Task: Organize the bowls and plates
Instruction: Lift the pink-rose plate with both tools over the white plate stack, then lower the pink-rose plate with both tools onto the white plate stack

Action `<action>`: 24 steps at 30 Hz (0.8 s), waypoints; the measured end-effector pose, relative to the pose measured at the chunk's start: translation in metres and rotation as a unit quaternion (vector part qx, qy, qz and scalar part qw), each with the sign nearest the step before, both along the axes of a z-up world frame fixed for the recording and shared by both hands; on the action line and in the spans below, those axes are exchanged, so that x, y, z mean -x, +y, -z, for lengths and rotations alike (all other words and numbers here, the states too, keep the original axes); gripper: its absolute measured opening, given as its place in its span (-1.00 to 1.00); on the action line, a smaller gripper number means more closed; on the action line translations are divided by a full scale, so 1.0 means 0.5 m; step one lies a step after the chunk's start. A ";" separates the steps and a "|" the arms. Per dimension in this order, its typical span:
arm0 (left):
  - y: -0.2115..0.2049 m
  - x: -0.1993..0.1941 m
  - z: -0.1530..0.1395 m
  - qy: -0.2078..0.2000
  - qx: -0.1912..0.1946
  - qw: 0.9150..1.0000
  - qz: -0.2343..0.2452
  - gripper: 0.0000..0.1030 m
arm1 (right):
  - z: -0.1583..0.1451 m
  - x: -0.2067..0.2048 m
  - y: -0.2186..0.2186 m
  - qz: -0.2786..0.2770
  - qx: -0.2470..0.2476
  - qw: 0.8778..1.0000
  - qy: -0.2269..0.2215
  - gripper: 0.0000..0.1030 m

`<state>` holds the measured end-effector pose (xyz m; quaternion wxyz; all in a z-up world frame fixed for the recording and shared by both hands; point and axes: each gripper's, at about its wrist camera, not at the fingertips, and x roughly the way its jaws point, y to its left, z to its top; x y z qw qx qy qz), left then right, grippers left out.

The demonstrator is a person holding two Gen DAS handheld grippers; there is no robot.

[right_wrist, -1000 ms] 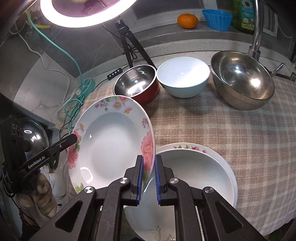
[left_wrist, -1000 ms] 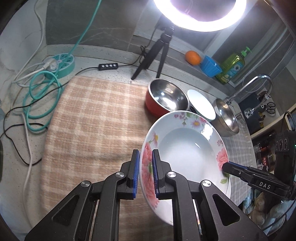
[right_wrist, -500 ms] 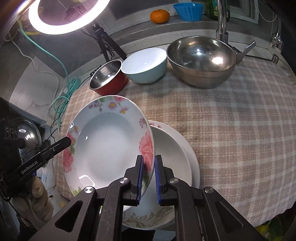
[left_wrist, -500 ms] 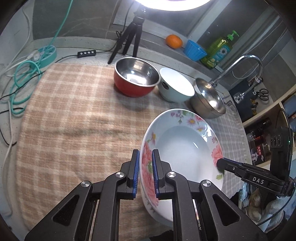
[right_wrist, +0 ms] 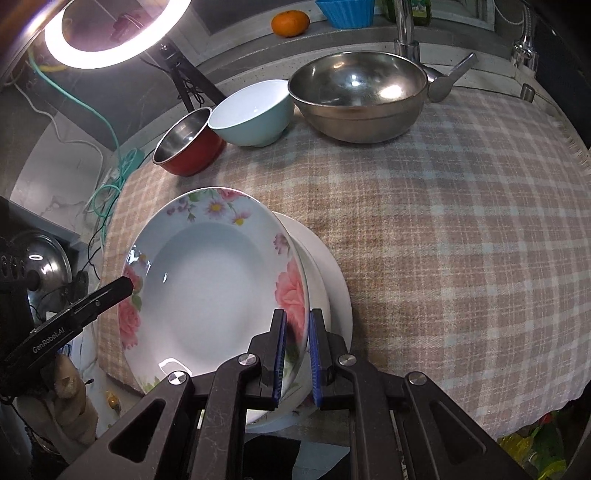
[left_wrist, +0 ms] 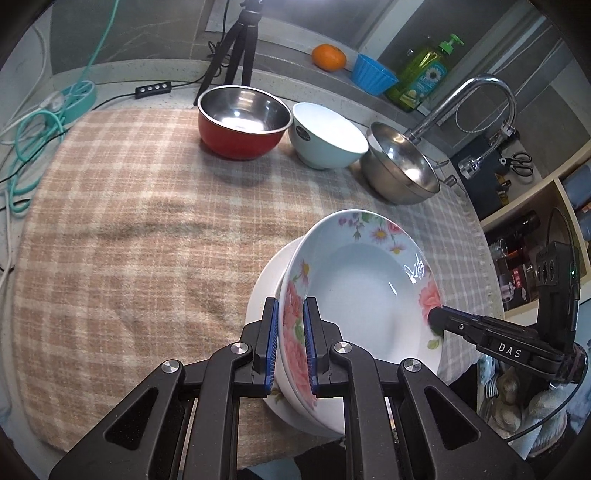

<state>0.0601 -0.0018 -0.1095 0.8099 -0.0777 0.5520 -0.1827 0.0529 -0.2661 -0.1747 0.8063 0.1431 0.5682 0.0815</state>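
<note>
Two grippers: your left gripper (left_wrist: 290,343) and right gripper (right_wrist: 297,354) both clamp the floral plate (left_wrist: 362,295).
Done: it hovers tilted over the white plate (right_wrist: 328,280).
Left: three bowls unstacked.

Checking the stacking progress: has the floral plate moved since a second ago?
Yes. The floral plate has come down over the white plate on the cloth, nearly nested, both grippers gripping its rim.

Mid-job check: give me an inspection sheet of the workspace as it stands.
Surface: checked cloth over counter.
Job's things: floral plate over plain white plate; red steel-lined bowl, pale blue bowl, large steel bowl in a row behind.
Clutter: orange, blue cup, soap bottle.
Grippers: left gripper and right gripper jaws straddle floral plate's opposite rims.
Cables: teal cord.
Surroundings: faucet, ring light.
</note>
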 end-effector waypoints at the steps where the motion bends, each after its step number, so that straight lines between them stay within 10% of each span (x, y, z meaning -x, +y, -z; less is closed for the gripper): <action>1: -0.001 0.002 0.003 0.001 -0.002 1.000 0.000 -0.78 | 0.002 0.002 0.001 -0.001 0.001 1.000 0.001 -0.79; 24: -0.013 0.015 0.038 0.016 -0.020 1.000 0.005 -0.78 | 0.020 0.005 0.008 -0.008 0.024 1.000 0.005 -0.79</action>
